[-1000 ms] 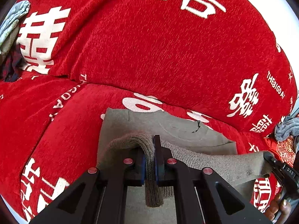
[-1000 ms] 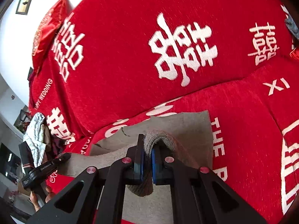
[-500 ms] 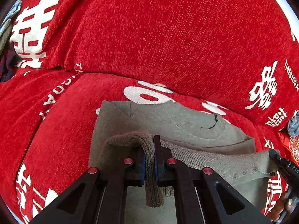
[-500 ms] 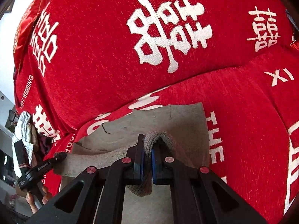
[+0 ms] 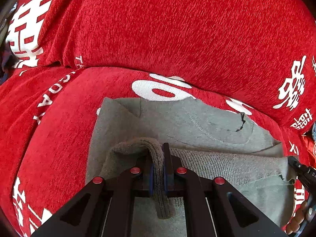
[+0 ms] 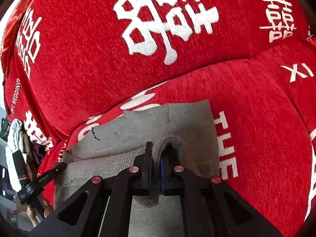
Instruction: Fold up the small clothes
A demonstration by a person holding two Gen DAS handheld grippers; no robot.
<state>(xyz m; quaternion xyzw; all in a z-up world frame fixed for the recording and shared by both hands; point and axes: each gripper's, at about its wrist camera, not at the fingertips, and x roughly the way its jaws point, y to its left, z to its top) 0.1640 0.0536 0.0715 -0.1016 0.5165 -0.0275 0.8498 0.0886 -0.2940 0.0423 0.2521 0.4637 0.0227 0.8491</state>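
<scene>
Red sofa cover (image 5: 177, 29) with white lettering fills both views, seat and backrest. On the seat we have the grey sweater (image 5: 187, 122) spread flat, far edge close to the backrest crease. We hold its ribbed hem lifted off the near side: left gripper (image 5: 157, 169) jaws clamped tight on the hem's left end, right gripper (image 6: 156, 165) jaws clamped tight on its right end. Hem spans between them.

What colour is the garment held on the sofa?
Grey-green garment, plain; clearest in the left wrist view.
</scene>
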